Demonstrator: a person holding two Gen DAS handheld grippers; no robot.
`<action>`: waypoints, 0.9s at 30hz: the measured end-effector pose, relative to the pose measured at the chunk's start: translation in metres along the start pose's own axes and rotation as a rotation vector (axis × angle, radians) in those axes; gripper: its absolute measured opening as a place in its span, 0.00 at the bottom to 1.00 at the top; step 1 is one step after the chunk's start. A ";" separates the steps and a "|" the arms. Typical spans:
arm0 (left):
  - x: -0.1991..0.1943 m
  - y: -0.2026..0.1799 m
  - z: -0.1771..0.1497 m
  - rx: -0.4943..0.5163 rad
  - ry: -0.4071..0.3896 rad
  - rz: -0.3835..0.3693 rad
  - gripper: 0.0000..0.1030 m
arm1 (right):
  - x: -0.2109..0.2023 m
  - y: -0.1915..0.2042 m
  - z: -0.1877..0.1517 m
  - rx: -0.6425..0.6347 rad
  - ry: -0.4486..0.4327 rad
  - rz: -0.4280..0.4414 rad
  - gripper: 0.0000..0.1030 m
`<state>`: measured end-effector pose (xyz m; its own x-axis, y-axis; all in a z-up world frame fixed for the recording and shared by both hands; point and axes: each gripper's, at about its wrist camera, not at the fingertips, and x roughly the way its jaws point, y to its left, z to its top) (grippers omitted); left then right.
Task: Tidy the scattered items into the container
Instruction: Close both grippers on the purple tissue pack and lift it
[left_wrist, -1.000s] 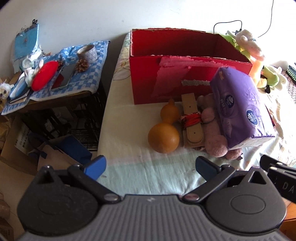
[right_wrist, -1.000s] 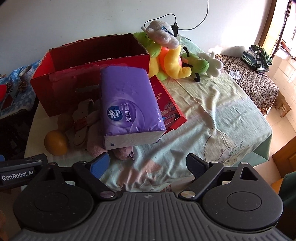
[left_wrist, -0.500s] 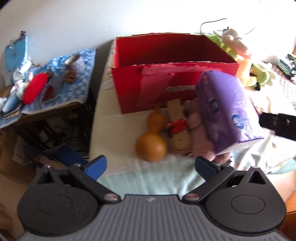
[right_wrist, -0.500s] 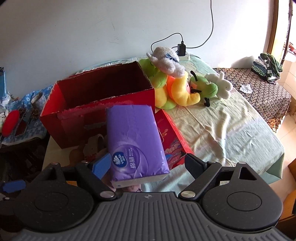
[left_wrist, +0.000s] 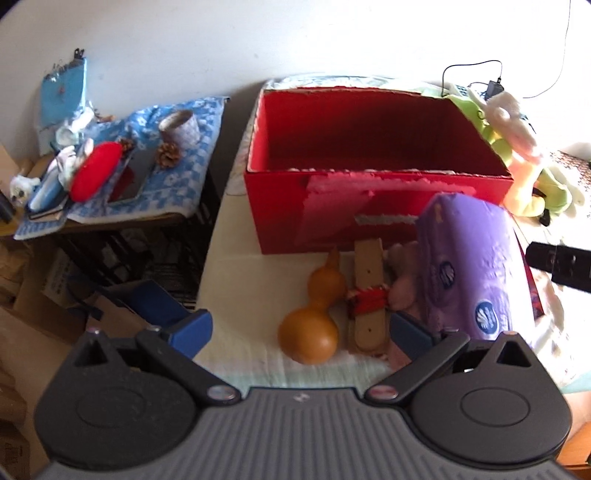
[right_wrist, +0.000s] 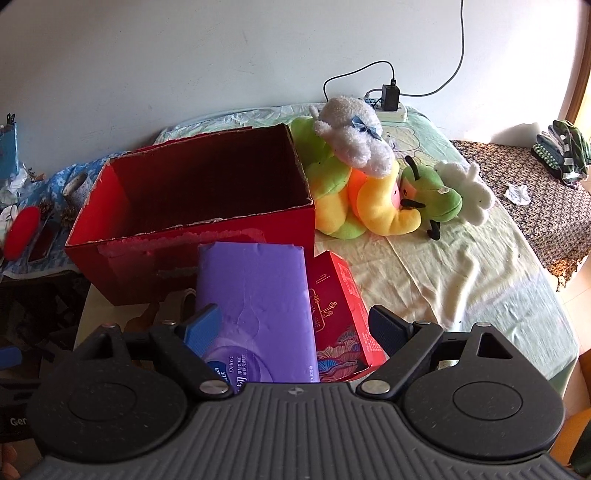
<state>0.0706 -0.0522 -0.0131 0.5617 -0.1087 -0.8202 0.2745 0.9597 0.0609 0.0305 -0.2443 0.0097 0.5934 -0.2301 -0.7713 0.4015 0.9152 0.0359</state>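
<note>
An open red cardboard box (left_wrist: 369, 206) (right_wrist: 192, 236) stands on the bed and looks empty. In front of it lie an orange gourd (left_wrist: 314, 317), a wooden clapper tied with red cord (left_wrist: 369, 295), a pink plush (left_wrist: 402, 291), a purple tissue pack (left_wrist: 469, 266) (right_wrist: 258, 306) and a flat red box (right_wrist: 340, 314). My left gripper (left_wrist: 299, 328) is open just short of the gourd. My right gripper (right_wrist: 295, 325) is open, its jaws either side of the near end of the tissue pack and red box, not closed on them.
Colourful plush toys (right_wrist: 369, 192) lie right of the red box on the bed sheet (right_wrist: 461, 280). A power strip with cable (right_wrist: 388, 107) sits at the wall. A cluttered side table with a blue cloth (left_wrist: 122, 166) stands left of the bed.
Both grippers have moved forward towards the items. The right gripper has come up over the tissue pack, which now sits between its jaws. Both stay open.
</note>
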 end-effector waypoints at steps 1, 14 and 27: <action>0.002 -0.001 0.002 -0.004 0.007 0.004 0.99 | 0.002 -0.001 0.001 -0.005 0.007 0.009 0.84; 0.006 -0.025 0.022 0.020 0.006 -0.002 0.99 | 0.019 -0.021 0.011 0.010 0.061 0.045 0.82; 0.009 -0.047 0.024 0.074 -0.044 -0.330 0.94 | 0.059 -0.052 0.014 0.073 0.169 0.168 0.81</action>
<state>0.0811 -0.1046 -0.0094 0.4658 -0.4225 -0.7775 0.5019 0.8498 -0.1611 0.0541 -0.3101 -0.0286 0.5335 -0.0122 -0.8457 0.3596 0.9083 0.2138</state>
